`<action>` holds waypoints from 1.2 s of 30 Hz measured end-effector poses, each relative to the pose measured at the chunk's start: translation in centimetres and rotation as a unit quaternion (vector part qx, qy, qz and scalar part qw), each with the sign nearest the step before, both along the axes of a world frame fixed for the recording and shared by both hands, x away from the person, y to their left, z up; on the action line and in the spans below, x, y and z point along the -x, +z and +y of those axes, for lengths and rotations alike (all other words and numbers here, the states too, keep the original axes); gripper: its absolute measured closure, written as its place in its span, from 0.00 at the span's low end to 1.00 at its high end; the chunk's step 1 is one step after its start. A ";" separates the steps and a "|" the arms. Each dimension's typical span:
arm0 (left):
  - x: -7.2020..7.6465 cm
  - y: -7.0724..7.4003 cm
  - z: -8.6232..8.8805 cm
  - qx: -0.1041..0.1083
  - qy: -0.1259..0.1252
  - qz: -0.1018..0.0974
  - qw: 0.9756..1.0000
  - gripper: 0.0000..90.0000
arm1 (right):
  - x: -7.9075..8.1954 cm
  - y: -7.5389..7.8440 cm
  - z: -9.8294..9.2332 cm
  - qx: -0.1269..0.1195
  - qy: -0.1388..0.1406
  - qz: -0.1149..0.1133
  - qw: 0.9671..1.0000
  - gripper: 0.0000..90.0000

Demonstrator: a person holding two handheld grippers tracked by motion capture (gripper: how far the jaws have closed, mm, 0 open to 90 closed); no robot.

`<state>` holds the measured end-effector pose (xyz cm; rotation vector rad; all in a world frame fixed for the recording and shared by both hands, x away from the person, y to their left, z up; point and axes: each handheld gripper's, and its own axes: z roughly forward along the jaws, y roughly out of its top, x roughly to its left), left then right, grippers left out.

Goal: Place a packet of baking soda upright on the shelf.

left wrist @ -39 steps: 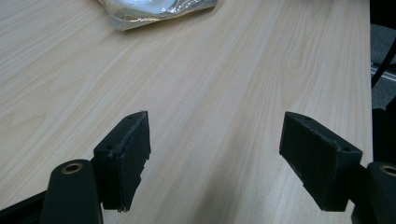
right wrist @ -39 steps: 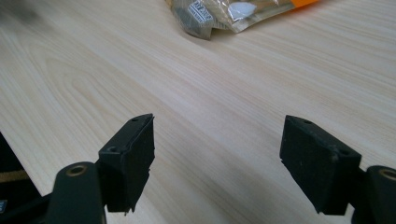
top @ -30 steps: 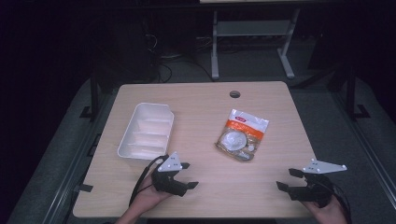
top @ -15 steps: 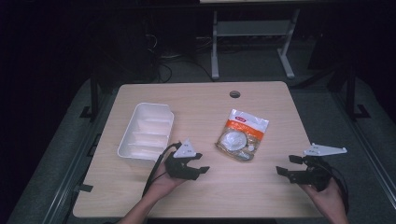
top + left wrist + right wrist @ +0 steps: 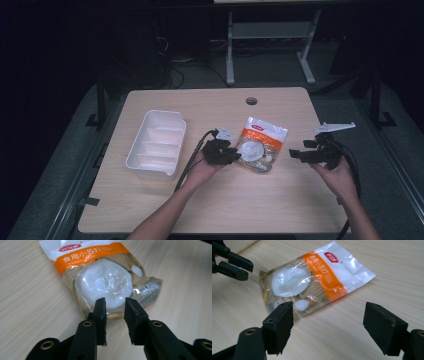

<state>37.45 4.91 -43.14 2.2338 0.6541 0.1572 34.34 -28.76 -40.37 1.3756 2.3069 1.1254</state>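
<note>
packet (image 5: 261, 145) mid-table, left hand-held gripper (image 5: 115, 306) narrowly parted at its near edge, right hand-held gripper (image 5: 328, 322) wide, bare wood between

Clear packet (image 5: 261, 144) with orange band and white contents, white tray (image 5: 157, 143), pale wood-grain table (image 5: 210, 200), black grippers

we see a light wooden table (image 5: 165, 207) filling the middle of the frame, bearing a white compartmented tray (image 5: 156, 143) at its left and a clear orange-banded packet (image 5: 261, 143) lying flat near its centre.
</note>
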 end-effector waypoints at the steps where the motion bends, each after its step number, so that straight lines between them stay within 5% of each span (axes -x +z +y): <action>1: -0.3 -0.1 -0.5 -0.004 0.002 0.002 1.000 0.81 | 0.0 0.0 0.0 0.000 0.000 0.000 1.000 0.26; 10: -2.6 -1.8 -3.7 -0.040 0.014 0.022 0.999 0.86 | -4.7 0.1 1.3 0.006 -0.015 0.028 0.999 0.26; 18: -2.6 -2.4 -4.7 -0.061 0.015 0.012 0.998 0.87 | -7.7 -3.0 1.4 0.008 -0.050 0.063 0.997 0.30; 36: -2.5 -2.5 -4.8 -0.066 0.022 0.009 0.998 0.90 | -9.3 -5.7 2.0 -0.031 -0.071 0.096 0.992 0.51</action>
